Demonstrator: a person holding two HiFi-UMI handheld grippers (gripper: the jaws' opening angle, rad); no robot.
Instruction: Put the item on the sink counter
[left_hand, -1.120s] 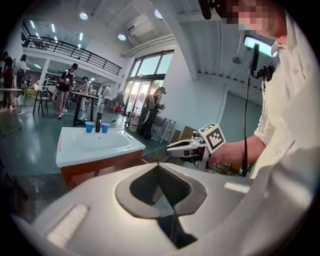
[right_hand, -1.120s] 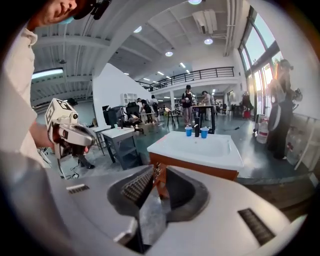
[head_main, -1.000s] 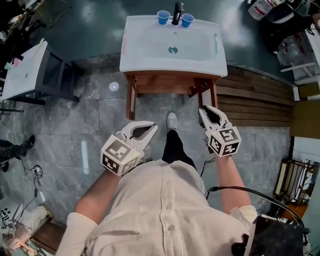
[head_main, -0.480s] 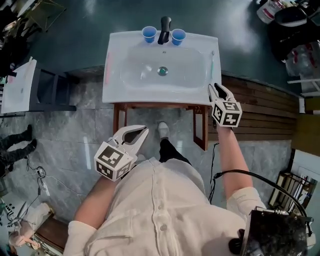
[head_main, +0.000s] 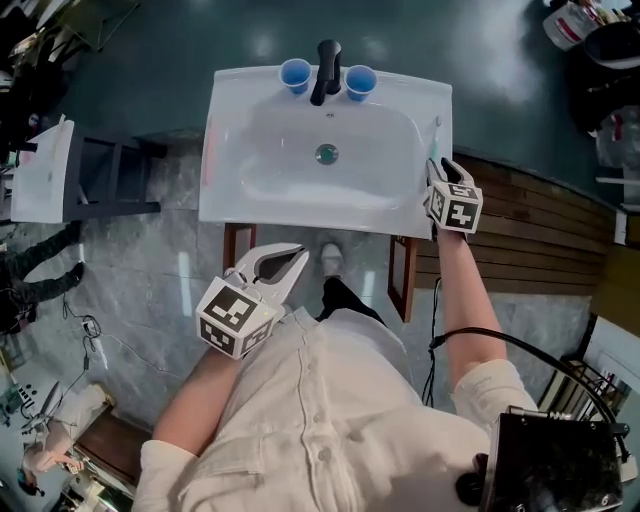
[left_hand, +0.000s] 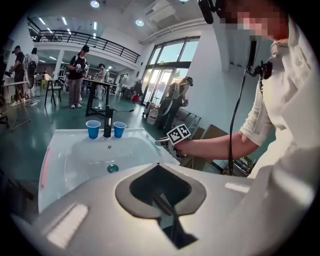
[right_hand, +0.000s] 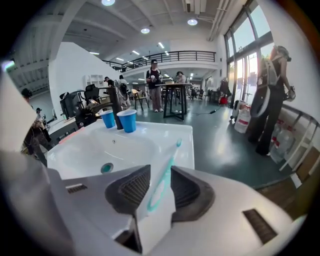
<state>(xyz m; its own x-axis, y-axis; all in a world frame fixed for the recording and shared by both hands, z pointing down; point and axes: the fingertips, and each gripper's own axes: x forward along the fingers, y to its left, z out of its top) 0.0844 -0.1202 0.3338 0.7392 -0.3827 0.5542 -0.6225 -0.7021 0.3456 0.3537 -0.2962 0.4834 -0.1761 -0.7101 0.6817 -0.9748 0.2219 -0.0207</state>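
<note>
A teal toothbrush (right_hand: 171, 158) lies along the right rim of the white sink counter (head_main: 300, 210), its head pointing away from me; its far end (head_main: 437, 124) shows in the head view. My right gripper (head_main: 436, 168) (right_hand: 160, 172) reaches over that rim. Its jaws are opening, with the toothbrush handle between the ribbed pads and a gap on each side. My left gripper (head_main: 298, 256) (left_hand: 159, 165) hangs low in front of the sink by my body, shut and empty.
Two blue cups (head_main: 294, 74) (head_main: 360, 81) flank the black faucet (head_main: 325, 68) at the basin's back. A pink strip (head_main: 208, 165) lies on the left rim. A white table (head_main: 38, 165) stands to the left. People stand in the hall behind.
I have stepped up to the sink. The right gripper moved forward and up from waist height onto the counter's right rim. The left gripper kept its place by my body.
</note>
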